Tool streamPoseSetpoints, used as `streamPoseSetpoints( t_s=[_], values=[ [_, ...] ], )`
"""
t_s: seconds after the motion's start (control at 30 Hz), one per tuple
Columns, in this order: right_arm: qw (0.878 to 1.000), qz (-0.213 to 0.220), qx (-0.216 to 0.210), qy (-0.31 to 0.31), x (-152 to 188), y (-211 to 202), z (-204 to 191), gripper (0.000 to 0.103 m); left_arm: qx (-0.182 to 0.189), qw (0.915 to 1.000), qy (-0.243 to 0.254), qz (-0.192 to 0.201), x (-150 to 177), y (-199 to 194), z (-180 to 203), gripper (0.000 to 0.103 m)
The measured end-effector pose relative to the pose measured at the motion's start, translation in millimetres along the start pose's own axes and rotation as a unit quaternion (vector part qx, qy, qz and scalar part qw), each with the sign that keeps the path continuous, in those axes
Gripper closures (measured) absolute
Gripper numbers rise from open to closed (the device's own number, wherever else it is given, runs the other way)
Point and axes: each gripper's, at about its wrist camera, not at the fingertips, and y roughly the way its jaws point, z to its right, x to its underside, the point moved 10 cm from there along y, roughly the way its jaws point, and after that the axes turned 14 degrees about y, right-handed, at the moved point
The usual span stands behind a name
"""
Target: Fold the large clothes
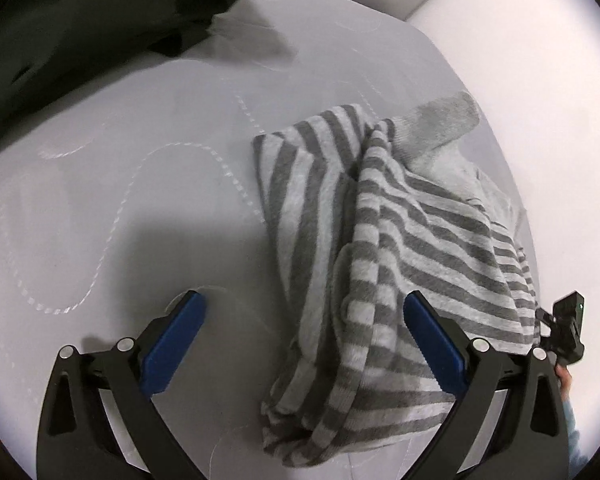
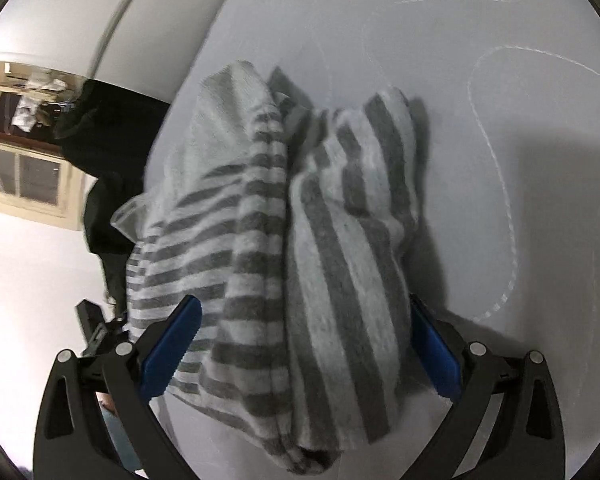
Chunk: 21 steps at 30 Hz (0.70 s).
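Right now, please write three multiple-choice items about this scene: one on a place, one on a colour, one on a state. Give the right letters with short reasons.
1. Where does the striped garment lie?
A. On the white quilted surface
B. In a basket
C. On a chair

2. What colours are its stripes?
A. Red and white
B. Dark grey and light grey
C. Blue and yellow

3. In what state is the left hand-held gripper?
A. Shut on the garment
B. Open
C. Out of view

Answers:
1 A: the cloth rests in a bunched heap on the stitched white surface in both views.
2 B: only two shades of grey alternate across the fabric.
3 B: its blue fingers stand wide apart, with cloth lying between them ungripped; the right hand-held gripper is open likewise.
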Motion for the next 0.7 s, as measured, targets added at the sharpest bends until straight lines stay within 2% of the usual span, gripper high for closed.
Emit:
streamPoseSetpoints(
  t_s=[0.17,0.3,0.43,0.53,0.57,0.6,0.63,0.7],
  values=[
    [0.999,-0.015,-0.022,-0.021,-5,15,-17,0.005,0.033,0.9994,0.011,0.004,-23,13,4,0.006],
    [0.998,-0.027,-0.009,-0.051,-4,30,-30,0.004,0.077,0.997,0.009,0.008,-31,16,21,0.006],
    [0.998,-0.029,-0.008,-0.059,-5,34,-34,0.004,0.074,0.9965,0.039,-0.004,-40,32,40,0.006],
    [0.997,-0.024,0.013,-0.074,-4,36,-35,0.008,0.082,0.9955,0.046,-0.005,-47,42,53,0.006],
    [0.996,-0.017,0.032,-0.083,-5,35,-33,0.019,0.082,0.9954,0.05,-0.006,-48,42,55,0.006],
    [0.995,-0.014,0.039,-0.086,-7,34,-31,0.038,0.079,0.9953,0.056,-0.008,-50,44,58,0.007],
    [0.995,-0.015,0.042,-0.087,-7,33,-29,0.044,0.074,0.9952,0.063,-0.01,-51,47,62,0.009],
    [0.992,-0.002,0.058,-0.109,-3,34,-34,0.056,0.08,0.9943,0.068,-0.012,-51,49,67,0.025]
  ],
)
